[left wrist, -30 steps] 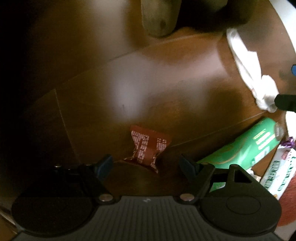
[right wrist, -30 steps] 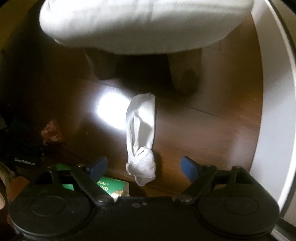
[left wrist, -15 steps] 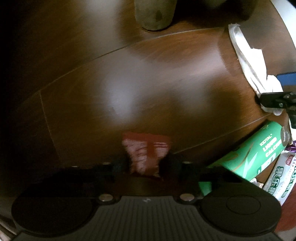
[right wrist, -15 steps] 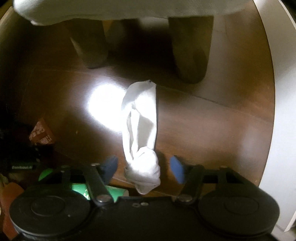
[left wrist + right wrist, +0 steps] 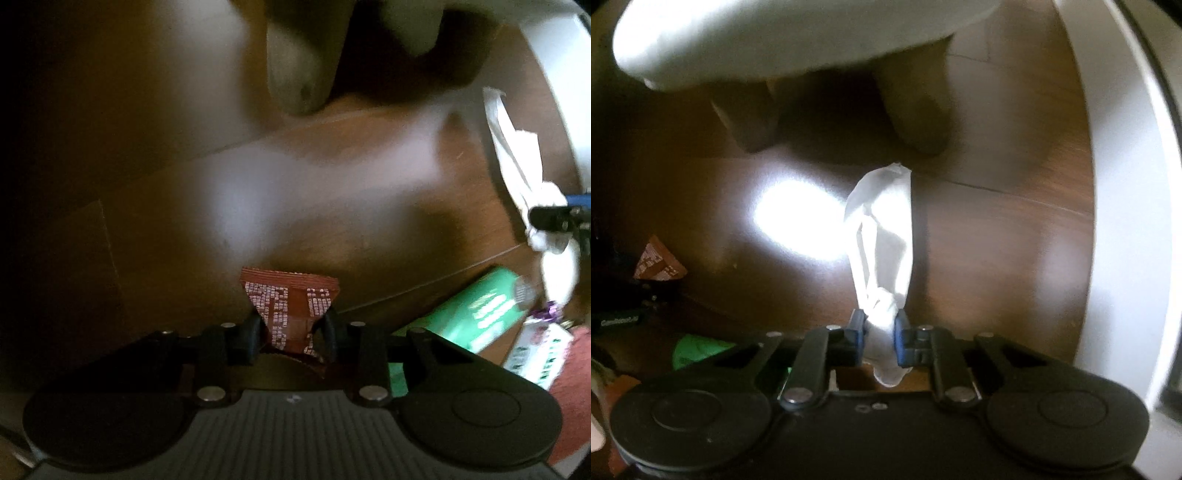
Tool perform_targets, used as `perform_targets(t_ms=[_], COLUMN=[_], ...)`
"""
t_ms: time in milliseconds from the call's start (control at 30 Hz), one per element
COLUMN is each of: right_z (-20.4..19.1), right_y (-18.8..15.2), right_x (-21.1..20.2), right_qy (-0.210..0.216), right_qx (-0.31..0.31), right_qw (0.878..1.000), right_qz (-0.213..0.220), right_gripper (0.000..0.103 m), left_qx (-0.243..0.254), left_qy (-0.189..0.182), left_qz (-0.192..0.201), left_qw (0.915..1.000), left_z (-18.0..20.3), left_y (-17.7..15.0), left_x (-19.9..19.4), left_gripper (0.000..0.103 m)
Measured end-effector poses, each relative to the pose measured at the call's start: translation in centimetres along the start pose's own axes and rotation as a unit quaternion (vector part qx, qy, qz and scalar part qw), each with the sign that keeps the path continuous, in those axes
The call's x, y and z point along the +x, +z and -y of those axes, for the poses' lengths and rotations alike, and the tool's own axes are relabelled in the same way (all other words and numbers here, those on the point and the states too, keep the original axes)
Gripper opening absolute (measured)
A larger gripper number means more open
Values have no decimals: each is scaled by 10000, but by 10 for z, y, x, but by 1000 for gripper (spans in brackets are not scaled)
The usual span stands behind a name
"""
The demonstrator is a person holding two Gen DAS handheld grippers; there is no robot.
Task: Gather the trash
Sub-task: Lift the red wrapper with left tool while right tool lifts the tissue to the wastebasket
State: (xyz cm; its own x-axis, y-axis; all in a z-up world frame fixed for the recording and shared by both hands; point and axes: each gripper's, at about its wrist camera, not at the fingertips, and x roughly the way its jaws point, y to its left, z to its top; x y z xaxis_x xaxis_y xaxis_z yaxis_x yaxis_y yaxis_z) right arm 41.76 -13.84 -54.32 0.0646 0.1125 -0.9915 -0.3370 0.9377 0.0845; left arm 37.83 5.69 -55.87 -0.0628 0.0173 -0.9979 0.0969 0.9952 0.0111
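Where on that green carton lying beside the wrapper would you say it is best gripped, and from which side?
I would grip the green carton across its narrow width near mid-length, coming straight down from above. It lies flat on the wooden floor, long and boxy, so its parallel long sides suit the pads. Both grippers are full now: left gripper, right gripper.

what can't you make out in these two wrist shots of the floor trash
- Left wrist view: the print on the green carton is blurred; its lower end sits behind the left claw.
- Left wrist view: the green-and-white packet is cut off by the fisheye edge.
- Left wrist view: the small white text on the red-brown foil wrapper is too small to read.
- Right wrist view: the tail of the twisted white tissue drops behind the right claw.
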Motion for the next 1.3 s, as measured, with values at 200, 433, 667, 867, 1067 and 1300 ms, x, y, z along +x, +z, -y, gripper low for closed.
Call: perform_targets(t_ms=[200,433,667,867,1067,1300], right_z=[3,-8,-20,-28,-46,-49], right_y=[1,-10,-31,-46,-53,-33], right_x=[-64,-165,-266,-335,-399,-454], right_qy=[194,282,202,195,187,219], right_qx=[501,636,453,299,11,-105], right_qw=[9985,9952,9884,9776,9632,9446], right_qz=[142,692,1432,2076,2682,3273], right_gripper=[14,14,14,14,14,14], left_qx=[-43,-30,-35,-226,-369,-531], left_qy=[-128,-243,-241,-302,-316,-259], left_qz=[297,857,1590,2301,2861,3485], left_qw=[9995,9960,9870,9724,9570,9354], left_z=[3,20,19,15,15,22], left_y=[2,7,-21,-41,-53,-51], left_x=[-60,-161,-267,-354,-419,-469], left_gripper=[32,32,32,32,32,32])
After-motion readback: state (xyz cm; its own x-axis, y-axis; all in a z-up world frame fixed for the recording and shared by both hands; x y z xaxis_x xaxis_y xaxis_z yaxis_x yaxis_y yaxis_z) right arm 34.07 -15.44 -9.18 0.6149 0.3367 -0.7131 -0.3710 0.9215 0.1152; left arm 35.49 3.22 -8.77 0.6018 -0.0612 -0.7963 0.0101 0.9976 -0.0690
